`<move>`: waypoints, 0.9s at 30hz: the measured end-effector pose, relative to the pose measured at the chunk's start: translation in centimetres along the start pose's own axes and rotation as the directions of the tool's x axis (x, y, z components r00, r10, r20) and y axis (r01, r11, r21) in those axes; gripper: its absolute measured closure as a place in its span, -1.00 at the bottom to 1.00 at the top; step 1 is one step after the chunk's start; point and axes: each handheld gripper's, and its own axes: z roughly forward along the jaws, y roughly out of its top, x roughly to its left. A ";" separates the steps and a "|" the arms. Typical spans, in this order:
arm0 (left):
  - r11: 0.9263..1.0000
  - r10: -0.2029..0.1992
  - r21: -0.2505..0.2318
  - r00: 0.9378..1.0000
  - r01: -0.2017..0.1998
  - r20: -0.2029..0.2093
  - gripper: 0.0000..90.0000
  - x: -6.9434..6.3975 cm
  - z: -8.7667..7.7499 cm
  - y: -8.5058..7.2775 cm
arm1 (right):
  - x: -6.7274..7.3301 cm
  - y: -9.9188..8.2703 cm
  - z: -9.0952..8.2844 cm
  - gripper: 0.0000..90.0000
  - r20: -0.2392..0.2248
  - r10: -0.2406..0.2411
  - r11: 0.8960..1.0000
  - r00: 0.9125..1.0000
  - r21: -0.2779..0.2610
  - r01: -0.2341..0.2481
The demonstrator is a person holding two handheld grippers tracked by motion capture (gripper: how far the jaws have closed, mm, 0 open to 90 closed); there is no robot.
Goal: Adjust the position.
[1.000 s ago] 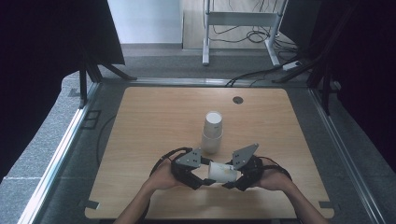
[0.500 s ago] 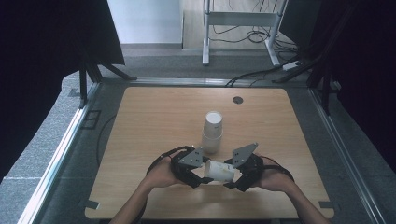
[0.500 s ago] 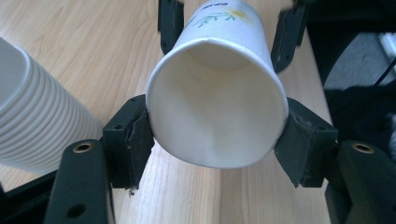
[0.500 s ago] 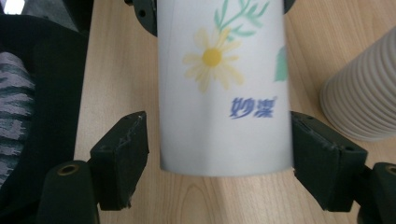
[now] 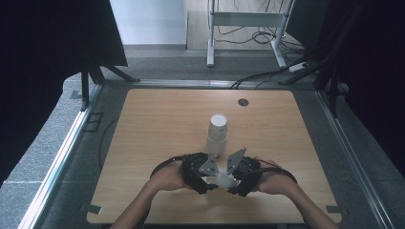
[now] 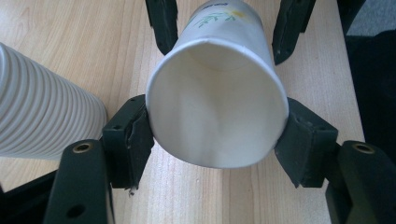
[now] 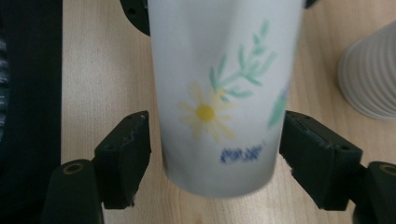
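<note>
Above the near edge of the table point(image 5: 143, 143), our left gripper point(image 6: 212, 140) stays clenched on the paper cup point(image 6: 217, 116) at its rim. Our right gripper point(image 7: 215, 154) has just let go of its base, jaws parted, leaving the left one carrying it.

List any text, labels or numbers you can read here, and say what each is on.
Blue print on the paper cup, below its daisy drawing: too blurred to read in the right gripper view.
The same print near the cup's base in the left gripper view: too small and cut off to read.
Ribbed cup stack: no text visible.
Table and grippers: no text visible.
</note>
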 end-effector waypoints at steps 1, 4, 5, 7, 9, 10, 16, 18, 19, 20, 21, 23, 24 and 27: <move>1.000 0.003 0.005 1.000 -0.003 -0.001 -0.27 0.0 0.0 0.1 | 0.0 0.2 0.2 -0.42 -0.004 -0.005 1.000 1.000 0.007 0.005; 1.000 0.015 0.026 1.000 -0.015 -0.008 -0.27 -0.1 0.1 0.3 | 0.1 0.5 0.5 -0.35 -0.009 -0.020 1.000 1.000 0.020 0.020; 0.999 0.020 0.028 1.000 -0.019 -0.010 -0.27 -0.2 0.1 0.3 | 0.1 0.6 0.6 -0.34 -0.009 -0.020 0.999 1.000 0.026 0.020; 0.999 0.023 0.028 1.000 -0.022 -0.007 -0.28 -0.2 0.1 0.4 | 0.1 0.6 0.6 -0.30 -0.009 -0.019 1.000 1.000 0.024 0.019; 0.999 0.023 0.028 1.000 -0.023 -0.004 -0.28 -0.2 0.2 0.4 | 0.0 0.6 0.6 -0.24 -0.007 -0.025 1.000 1.000 0.016 0.025; 0.999 0.022 0.027 1.000 -0.022 -0.002 -0.28 -0.2 0.2 0.4 | 0.0 0.6 0.6 -0.22 -0.007 -0.025 1.000 1.000 0.013 0.025; 1.000 0.005 0.008 1.000 -0.005 0.005 -0.30 -0.1 0.2 0.3 | 0.0 0.3 0.6 -0.18 -0.010 -0.009 1.000 1.000 0.001 0.009; 1.000 -0.012 -0.013 1.000 0.012 0.009 -0.35 0.1 0.0 0.2 | 0.0 0.1 0.5 -0.18 -0.009 0.002 1.000 1.000 -0.021 -0.002; 0.999 -0.032 -0.029 0.999 0.032 0.014 -0.39 0.2 -0.1 0.1 | -0.1 0.1 0.4 -0.19 -0.011 0.007 0.999 1.000 -0.035 -0.007; 0.997 -0.053 -0.046 0.998 0.054 0.014 -0.45 0.3 -0.2 -0.1 | -0.1 -0.1 0.3 -0.19 -0.017 0.013 0.999 1.000 -0.053 -0.014; 0.996 -0.066 -0.058 0.998 0.067 0.016 -0.52 0.4 -0.3 -0.2 | -0.1 -0.2 0.1 -0.19 -0.021 0.021 0.997 1.000 -0.072 -0.022; 0.991 -0.099 -0.092 0.995 0.102 0.034 -0.62 0.7 -0.6 -0.5 | -0.1 -0.5 -0.2 -0.19 -0.024 0.035 0.994 0.999 -0.102 -0.037; 0.985 -0.122 -0.118 0.991 0.127 0.047 -0.67 0.8 -0.8 -0.7 | -0.1 -0.6 -0.2 -0.18 -0.023 0.038 0.993 0.999 -0.113 -0.040; 0.970 -0.150 -0.180 0.986 0.162 0.075 -0.69 1.0 -1.2 -1.1 | -0.2 -1.0 -0.6 -0.19 -0.024 0.052 0.985 0.998 -0.163 -0.056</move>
